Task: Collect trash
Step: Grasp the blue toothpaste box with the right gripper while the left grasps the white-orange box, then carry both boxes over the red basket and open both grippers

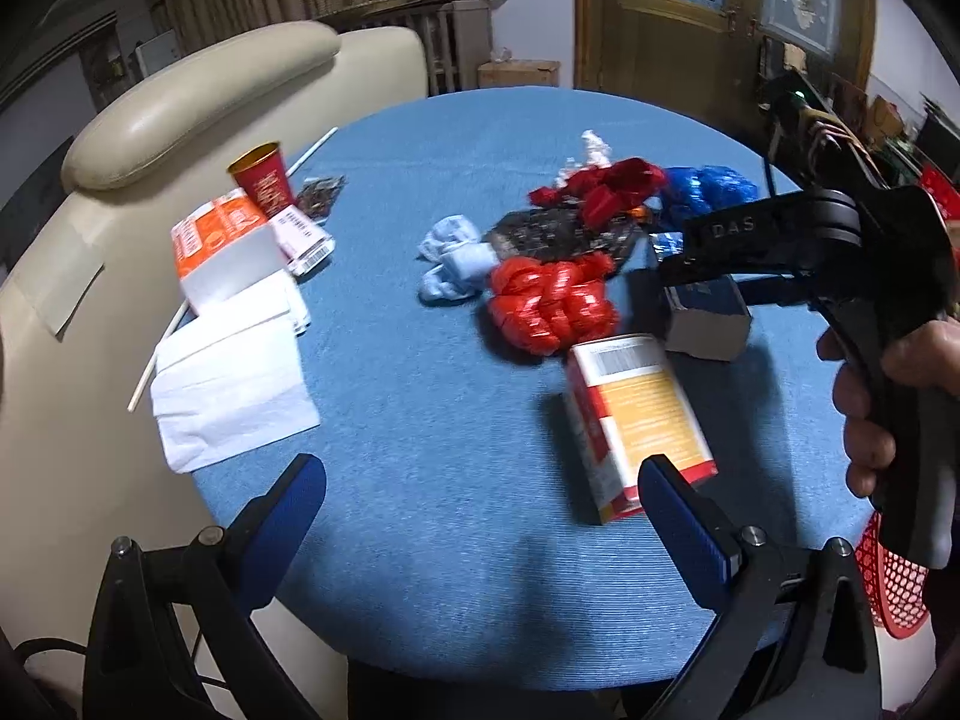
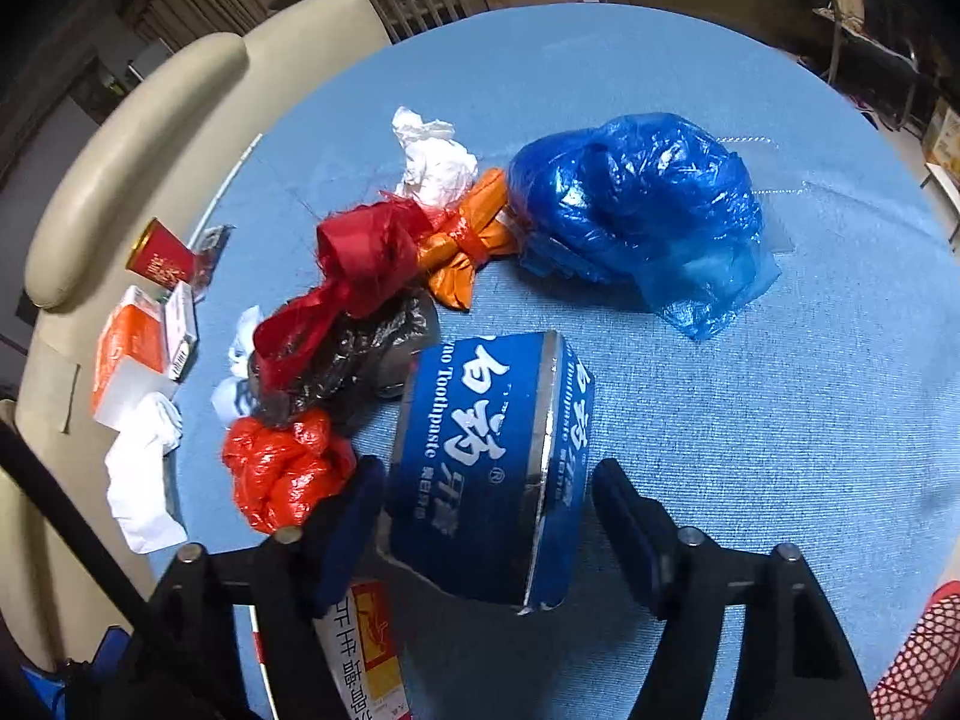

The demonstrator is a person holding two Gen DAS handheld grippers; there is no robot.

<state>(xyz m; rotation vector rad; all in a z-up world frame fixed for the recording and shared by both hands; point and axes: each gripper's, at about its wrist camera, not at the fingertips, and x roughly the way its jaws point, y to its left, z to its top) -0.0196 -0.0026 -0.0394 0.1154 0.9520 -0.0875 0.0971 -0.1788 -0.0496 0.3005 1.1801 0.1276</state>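
A: What sits closest to the right gripper (image 2: 486, 516)?

B: A blue toothpaste box (image 2: 480, 468), between its two fingers. The fingers are spread; the left one seems to touch the box's side, while the right one stands clear of it. I cannot tell whether the box rests on the round table (image 2: 750, 420) or is raised off it.

A: And the left gripper (image 1: 480, 510)?

B: Spread wide and holding nothing, low over the table's near edge. A red and orange carton (image 1: 636, 420) lies just beside its right finger.

A: What crowds the toothpaste box?

B: A shiny red bag (image 2: 282, 474) just to its left, against the gripper's left finger. Behind that a black bag (image 2: 354, 354), then a dark red bag (image 2: 360, 258) tied to an orange one (image 2: 468, 252). White crumpled plastic (image 2: 432, 162) lies farther back, and a big blue bag (image 2: 636, 204) sits to the right, apart from the box.

A: Anything along the left rim?

B: White tissues (image 1: 234, 378), an orange and white box (image 1: 222, 246), a red paper cup (image 1: 264, 180), and a thin white stick (image 1: 312, 151), all near the cream chair (image 1: 120, 192) pressed against the table.

A: Where is open room?

B: The near middle of the blue cloth and the far half behind the bags. A red mesh basket (image 2: 918, 654) shows past the right rim.
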